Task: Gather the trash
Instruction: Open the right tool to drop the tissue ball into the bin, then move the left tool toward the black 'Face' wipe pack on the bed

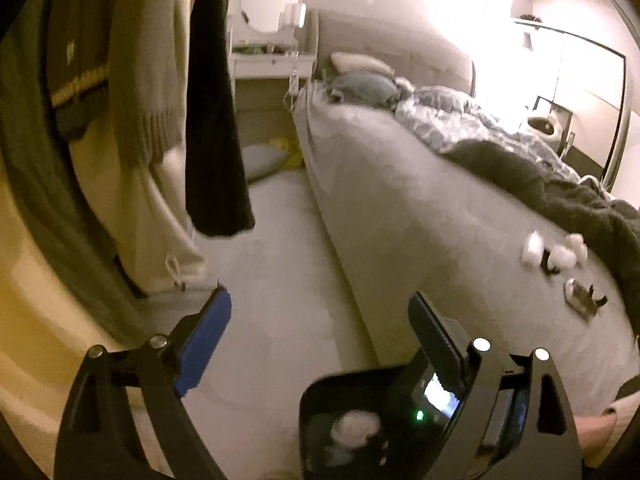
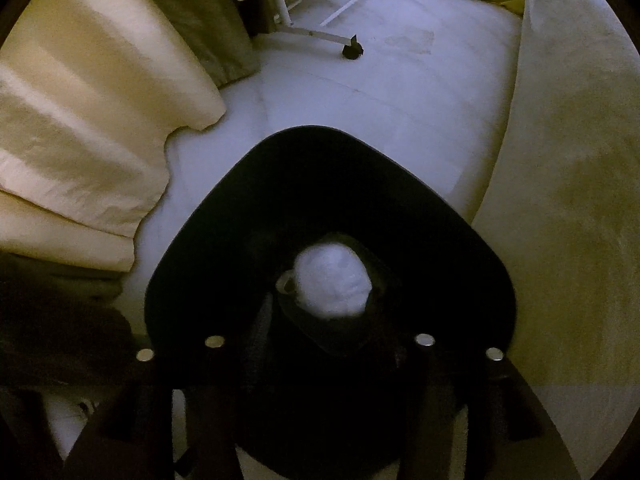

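Below, left tongs point(image 1: 320, 320) spread wide over black bin point(image 1: 320, 396) with white wad point(image 1: 356, 428); right tongs' state unclear.

My left jaw pad point(image 1: 204, 344): blue, on black arms.
Plastic bin below me point(image 2: 208, 216): black.
Crumpled paper ball in the bin point(image 2: 332, 282): white.
Rumpled duvet on the bed point(image 1: 452, 114): grey, mottled pattern.
Hanging knitted sweater point(image 1: 148, 60): cream.
Garment beside the sweater point(image 1: 216, 120): black.
Floor point(image 2: 380, 92): pale grey.
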A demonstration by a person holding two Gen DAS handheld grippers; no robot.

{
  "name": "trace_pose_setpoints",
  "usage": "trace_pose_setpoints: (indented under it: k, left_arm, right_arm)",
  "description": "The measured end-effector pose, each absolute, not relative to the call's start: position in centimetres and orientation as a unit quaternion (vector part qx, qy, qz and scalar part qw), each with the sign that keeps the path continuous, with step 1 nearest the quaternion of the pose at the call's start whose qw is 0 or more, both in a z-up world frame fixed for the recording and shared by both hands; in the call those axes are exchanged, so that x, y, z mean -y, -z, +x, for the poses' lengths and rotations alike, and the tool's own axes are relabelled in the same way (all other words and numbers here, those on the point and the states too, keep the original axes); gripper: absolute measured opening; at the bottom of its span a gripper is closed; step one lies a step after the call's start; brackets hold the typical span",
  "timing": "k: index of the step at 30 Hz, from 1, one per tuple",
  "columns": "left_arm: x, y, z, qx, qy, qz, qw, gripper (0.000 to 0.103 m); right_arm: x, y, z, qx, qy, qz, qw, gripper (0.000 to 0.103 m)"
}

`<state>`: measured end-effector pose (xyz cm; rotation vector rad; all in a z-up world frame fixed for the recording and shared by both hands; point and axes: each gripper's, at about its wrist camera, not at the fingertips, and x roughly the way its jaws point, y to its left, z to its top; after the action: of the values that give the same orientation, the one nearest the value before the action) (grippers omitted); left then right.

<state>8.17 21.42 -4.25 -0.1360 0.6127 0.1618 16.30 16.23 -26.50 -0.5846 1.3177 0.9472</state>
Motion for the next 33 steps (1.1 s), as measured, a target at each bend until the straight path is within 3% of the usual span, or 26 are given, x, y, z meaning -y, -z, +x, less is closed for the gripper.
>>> trace_pose_setpoints:
  k: [11,33]
  left_arm:
    - [-18.6,1.6,9.8,-0.257,-0.063,-0.044,0.963,0.096]
    - [-11.5,0.7,13.6,-0.262,-0.013,-0.059,0.963,0.097]
  right_arm:
    - [-14.5,20.1,16.0,-0.489,-0.454,-0.224,0.710,0.069]
    - [-2.6,11.1,19.6,-0.398,-0.416,-0.156,0.803,0.074]
